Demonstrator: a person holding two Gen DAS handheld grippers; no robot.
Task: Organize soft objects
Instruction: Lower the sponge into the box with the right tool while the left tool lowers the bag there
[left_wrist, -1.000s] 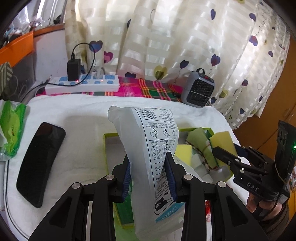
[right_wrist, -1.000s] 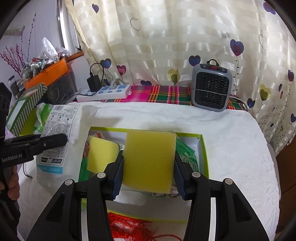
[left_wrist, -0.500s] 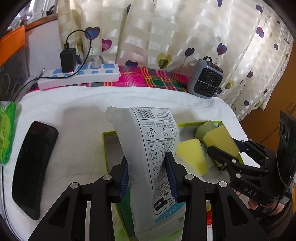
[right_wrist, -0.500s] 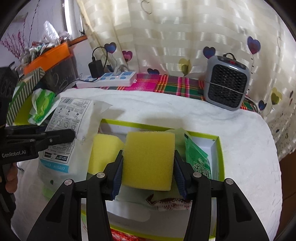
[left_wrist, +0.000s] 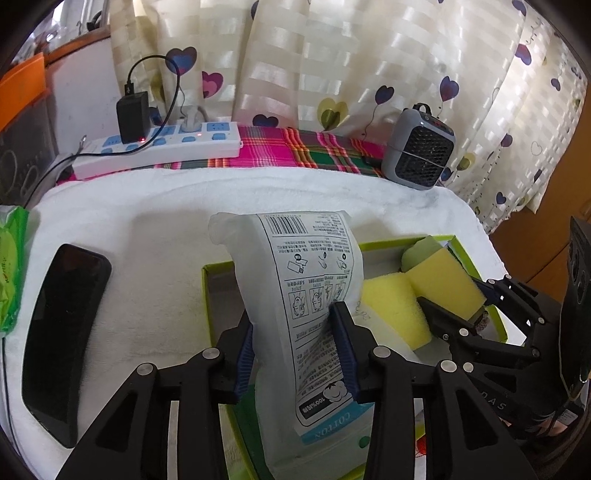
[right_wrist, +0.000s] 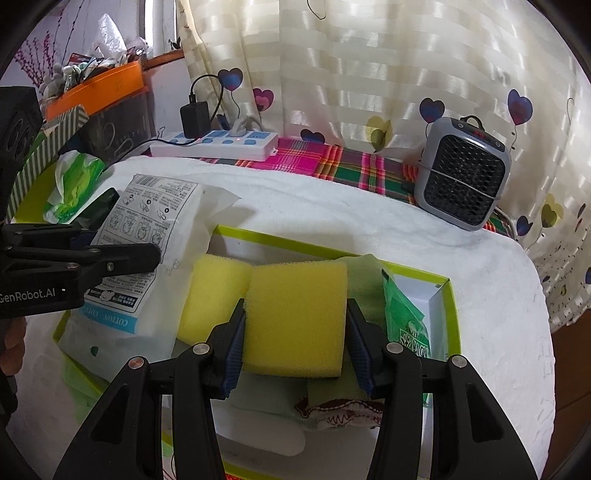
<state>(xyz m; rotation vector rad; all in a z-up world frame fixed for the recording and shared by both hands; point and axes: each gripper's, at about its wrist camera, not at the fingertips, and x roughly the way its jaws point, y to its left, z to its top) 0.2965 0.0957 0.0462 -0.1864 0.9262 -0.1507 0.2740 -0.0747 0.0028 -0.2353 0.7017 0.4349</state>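
Two grippers hang over the green-rimmed box (right_wrist: 448, 284): the left gripper (left_wrist: 295, 343), fingers opening, still pinches the cotton pack (left_wrist: 314, 295), while the right gripper (right_wrist: 295, 343) clamps a yellow sponge (right_wrist: 295, 314).

Both wrist cameras look steeply down, close, sharing the green-rimmed box (left_wrist: 207, 291).

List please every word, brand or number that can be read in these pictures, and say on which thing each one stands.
"COTTON": blue band of the white cotton pack.
"100%": black label on that pack; the text after it is too small.
"GenRobot.AI": body of the left gripper.
"DAS": body of the right gripper, seen sideways.
Barcode digits, instruction text, green packet print: too small or blurred.
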